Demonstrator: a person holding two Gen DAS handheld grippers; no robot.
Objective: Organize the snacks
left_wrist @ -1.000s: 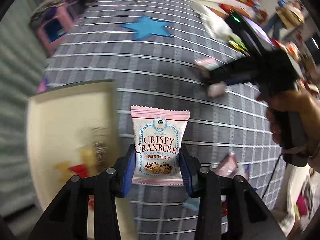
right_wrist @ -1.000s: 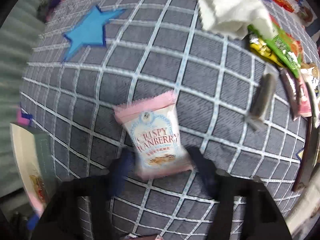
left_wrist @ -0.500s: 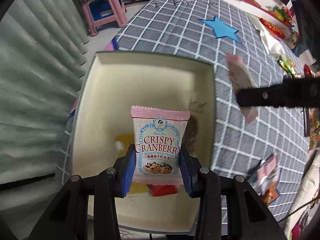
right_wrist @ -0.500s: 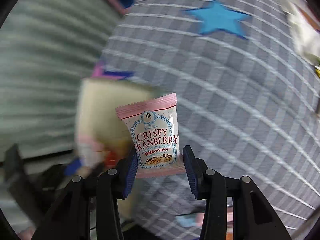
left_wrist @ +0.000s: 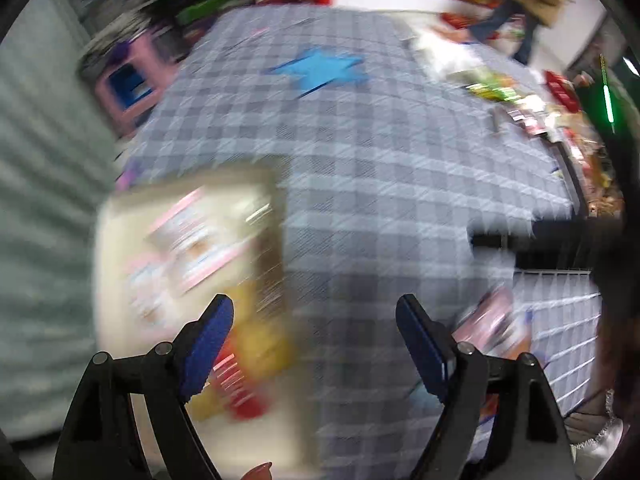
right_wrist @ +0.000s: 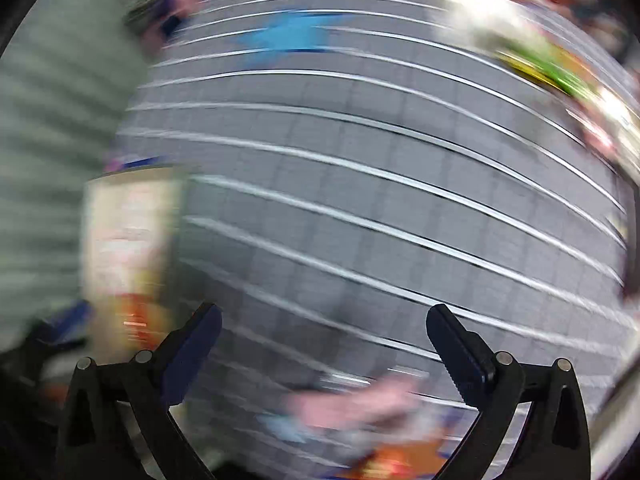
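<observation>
Left claw [left_wrist: 316, 344] and right claw [right_wrist: 324, 344] both spread wide and grasping nothing, with blurred pink snack packets [left_wrist: 188, 248] lying in the cream tray [left_wrist: 120, 208] ahead-left of each, on the grey checked desk [left_wrist: 360, 184], blue star [left_wrist: 320, 70] farther ahead.

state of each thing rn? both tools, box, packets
left tool: open, holding nothing
right tool: open, holding nothing
cream box: on the checkered table, lidless
pink snack packets: lying in the box, blurred
checkered table: more snacks along far right edge
</observation>
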